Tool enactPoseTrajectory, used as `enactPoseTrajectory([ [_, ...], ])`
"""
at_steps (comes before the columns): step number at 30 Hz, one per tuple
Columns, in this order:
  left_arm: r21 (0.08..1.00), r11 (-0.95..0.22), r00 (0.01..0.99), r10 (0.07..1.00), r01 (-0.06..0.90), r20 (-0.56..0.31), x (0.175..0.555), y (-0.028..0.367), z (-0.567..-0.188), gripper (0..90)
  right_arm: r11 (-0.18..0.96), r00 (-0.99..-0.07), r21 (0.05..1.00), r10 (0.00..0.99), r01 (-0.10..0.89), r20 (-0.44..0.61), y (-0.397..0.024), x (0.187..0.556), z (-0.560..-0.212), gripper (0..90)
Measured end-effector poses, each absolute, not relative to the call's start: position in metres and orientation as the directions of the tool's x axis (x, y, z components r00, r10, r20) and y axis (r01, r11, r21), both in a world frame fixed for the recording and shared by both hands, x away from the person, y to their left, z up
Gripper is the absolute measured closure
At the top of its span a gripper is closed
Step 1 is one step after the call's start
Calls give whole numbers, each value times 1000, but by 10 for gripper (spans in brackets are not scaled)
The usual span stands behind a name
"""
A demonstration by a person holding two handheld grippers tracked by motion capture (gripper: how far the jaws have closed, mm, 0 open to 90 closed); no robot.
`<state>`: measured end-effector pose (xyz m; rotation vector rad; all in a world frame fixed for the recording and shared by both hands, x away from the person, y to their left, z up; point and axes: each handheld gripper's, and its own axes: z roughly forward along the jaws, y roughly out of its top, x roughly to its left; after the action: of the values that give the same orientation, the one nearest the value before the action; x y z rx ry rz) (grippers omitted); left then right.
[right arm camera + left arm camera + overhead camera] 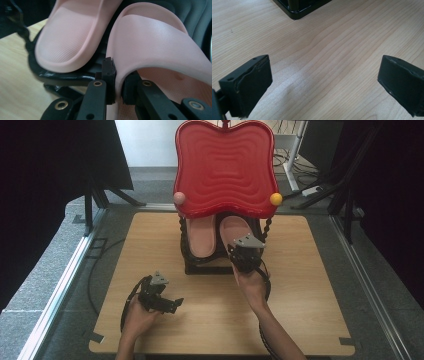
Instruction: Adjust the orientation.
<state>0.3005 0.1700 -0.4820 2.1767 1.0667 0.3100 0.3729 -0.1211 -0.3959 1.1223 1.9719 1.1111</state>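
Two pink slippers lie side by side on the lower shelf of a black rack point(200, 268) under a red wavy tray point(225, 167). The left slipper point(202, 236) point(67, 42) rests free. My right gripper point(245, 254) point(118, 82) is shut on the heel rim of the right slipper point(232, 229) point(155, 45), one jaw outside the rim and one inside. My left gripper point(167, 304) point(324, 85) hovers low over the wooden table point(165, 245) in front of the rack, jaws wide open with nothing between them.
The rack's black base corner point(298, 11) shows ahead of the left gripper. A pink knob point(179, 197) and a yellow knob point(276, 198) sit at the tray's front corners. Bare wood lies left, right and in front of the rack. Metal rails edge the table.
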Motion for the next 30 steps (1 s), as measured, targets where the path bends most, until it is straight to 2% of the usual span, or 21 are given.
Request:
enactPoseTrajectory([
  [6, 670, -432, 637, 767, 604, -80, 300, 170, -482, 0, 305, -461, 869, 881, 390, -102, -115, 382, -396, 798],
  [8, 669, -433, 637, 767, 604, -79, 300, 170, -482, 0, 316, -480, 863, 872, 393, -100, -116, 383, -397, 700],
  [9, 669, -433, 637, 766, 604, -80, 301, 170, -482, 0, 327, -488, 860, 866, 391, -108, -117, 383, -397, 607],
  [10, 669, -434, 638, 766, 604, -80, 301, 170, -483, 0, 327, -488, 860, 866, 391, -108, -117, 383, -397, 607],
  [16, 669, -438, 642, 763, 601, -78, 300, 167, -483, 0, 386, -555, 845, 821, 369, -132, -125, 377, -396, 447],
  [22, 668, -440, 645, 760, 600, -78, 300, 166, -482, 0, 406, -611, 842, 783, 357, -119, -134, 366, -392, 387],
  [30, 666, -442, 646, 759, 600, -79, 300, 165, -482, 0, 440, -680, 832, 726, 337, -108, -152, 349, -387, 352],
])
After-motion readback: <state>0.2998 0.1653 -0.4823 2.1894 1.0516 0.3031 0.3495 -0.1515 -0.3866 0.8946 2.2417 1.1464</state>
